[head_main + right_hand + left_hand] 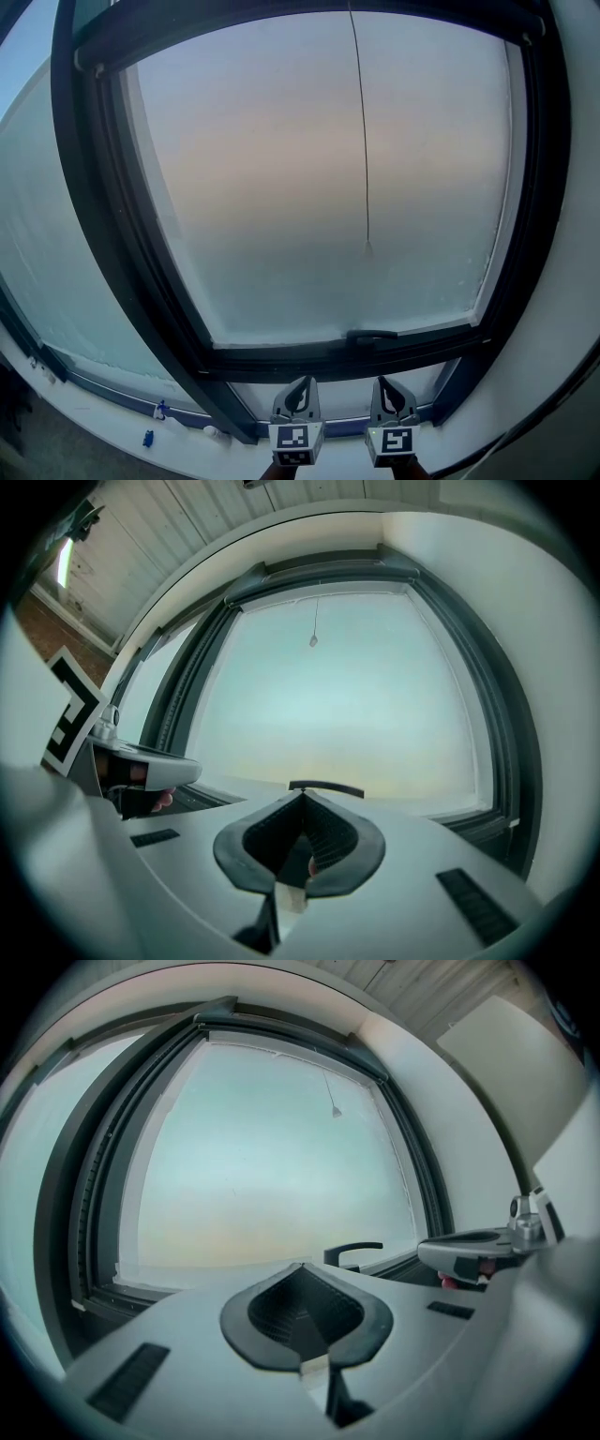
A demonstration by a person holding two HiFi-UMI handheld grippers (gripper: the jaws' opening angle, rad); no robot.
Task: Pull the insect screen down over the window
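Head view: left gripper [302, 384] and right gripper [388, 384] sat below window [281, 187], fingers closed, empty.
Screen unseen, likely rolled at top; cord [362, 141] hung over pane: light, limp; best pinched at knob [367, 248].

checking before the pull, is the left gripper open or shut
Shut: the left gripper shows its jaws meeting at the tips, nothing between them.

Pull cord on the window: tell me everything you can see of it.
The pull cord is a thin dark string that hangs straight and slack-free from the top of the dark window frame, in front of the milky pane. It ends partway down in a small knob, roughly above the black handle and well clear of it. Nothing holds or touches it.
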